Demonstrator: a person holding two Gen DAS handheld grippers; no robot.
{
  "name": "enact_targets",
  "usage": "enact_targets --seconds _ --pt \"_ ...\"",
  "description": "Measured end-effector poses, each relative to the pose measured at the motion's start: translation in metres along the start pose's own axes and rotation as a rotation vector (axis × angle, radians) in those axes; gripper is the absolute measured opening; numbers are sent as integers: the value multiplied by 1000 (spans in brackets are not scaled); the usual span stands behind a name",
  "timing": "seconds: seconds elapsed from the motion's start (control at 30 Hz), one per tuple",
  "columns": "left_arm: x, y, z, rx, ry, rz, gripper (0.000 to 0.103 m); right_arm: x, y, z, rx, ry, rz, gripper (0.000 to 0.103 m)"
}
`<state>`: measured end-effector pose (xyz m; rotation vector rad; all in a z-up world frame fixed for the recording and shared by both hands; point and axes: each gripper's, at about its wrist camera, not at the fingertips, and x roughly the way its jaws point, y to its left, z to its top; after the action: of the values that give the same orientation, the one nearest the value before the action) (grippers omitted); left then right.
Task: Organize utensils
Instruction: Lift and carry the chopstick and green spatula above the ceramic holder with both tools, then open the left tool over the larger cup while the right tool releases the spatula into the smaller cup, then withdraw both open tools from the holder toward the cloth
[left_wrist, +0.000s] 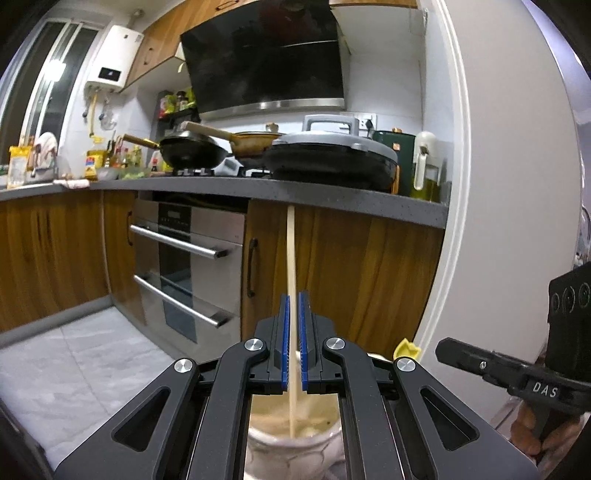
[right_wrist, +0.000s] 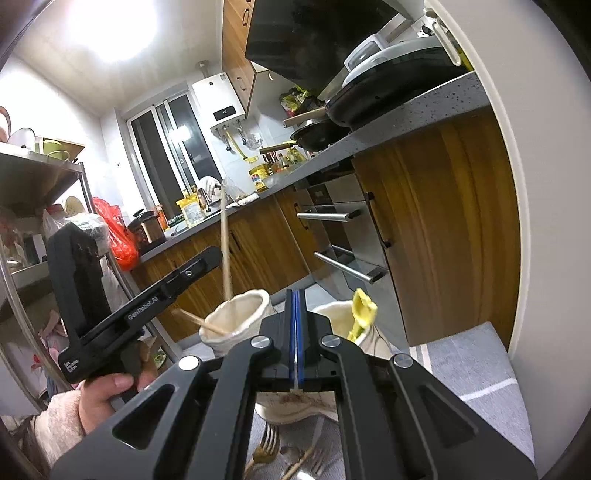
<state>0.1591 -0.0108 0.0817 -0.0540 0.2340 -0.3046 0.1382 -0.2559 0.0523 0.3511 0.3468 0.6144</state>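
- Pale wooden chopstick (left_wrist: 291, 280) — long axis close to upright, upper end toward the grey speckled countertop (left_wrist: 332, 197), lower end dipping into the cream ceramic utensil holder (left_wrist: 295, 439) below the tool. In the right wrist view the same stick (right_wrist: 224, 247) leans a little to the left above that holder (right_wrist: 240, 314).
- Left gripper (left_wrist: 294, 321) — blue-padded jaws drawn in on the chopstick's shaft, gripping it partway along its length; tool points nearly level, tipped slightly down toward the wooden cabinet doors (left_wrist: 351, 266).
- Left hand (right_wrist: 107, 391) — wrapped round the black handle at the near left, with a pink fuzzy sleeve (right_wrist: 59, 424) at the wrist.
- Second wooden chopstick (right_wrist: 201, 322) — lies slanted across the holder's rim, its free end pointing left and outward.
- Right gripper (right_wrist: 296, 325) — jaws pressed fully together, nothing between the pads; aimed nearly level between the two holders.
- Second white ceramic holder (right_wrist: 332, 317) — just right of the first, a yellow plastic utensil (right_wrist: 362, 310) standing in it, head uppermost.
- Gold-toned metal forks (right_wrist: 267, 446) — lying on the grey striped cloth (right_wrist: 472, 373), near side, beneath the right tool.
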Motion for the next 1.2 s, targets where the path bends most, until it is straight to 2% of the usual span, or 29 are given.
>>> enact_targets --seconds 0.13,0.3,0.33,0.4,0.43,0.47,0.5,0.53,0.57,0.67,0.7,0.77,0.87,0.93,1.2 --pt "-5 0 0 16 10 14 6 -6 -1 -6 -2 14 -13 0" --pt "-17 -4 2 22 2 14 15 -13 2 -8 -28 33 -25 1" --pt "-20 -6 2 30 1 19 17 -15 3 -7 -35 36 -30 5" --pt "-24 -10 4 46 11 24 24 -19 4 -8 -39 33 -34 21" --pt "-26 -12 5 50 13 25 30 -24 5 -8 -41 25 -36 35" --pt "-29 -14 6 52 14 28 34 -27 6 -8 -45 16 -38 42" --pt "-32 -15 7 54 14 28 37 -30 6 -8 -51 11 -42 43" --pt "-36 -16 8 57 10 28 46 -33 6 -8 -57 9 -45 44" --pt "-43 -19 10 59 -1 33 58 -36 7 -8 -65 6 -51 49" --pt "-60 -23 14 70 -35 36 75 -46 11 -7 -81 -6 -55 64" --pt "-66 -26 16 74 -43 43 78 -49 12 -6 -86 -8 -57 66" --pt "-77 -27 18 74 -53 54 88 -55 14 -6 -96 -13 -63 77" --pt "-91 -27 18 60 -47 50 94 -63 17 -7 -103 -20 -62 93" --pt "-98 -27 16 53 -31 51 96 -68 19 -7 -109 -28 -65 98" --pt "-121 -16 -11 29 66 111 98 -76 22 -14 -148 -4 -120 98"
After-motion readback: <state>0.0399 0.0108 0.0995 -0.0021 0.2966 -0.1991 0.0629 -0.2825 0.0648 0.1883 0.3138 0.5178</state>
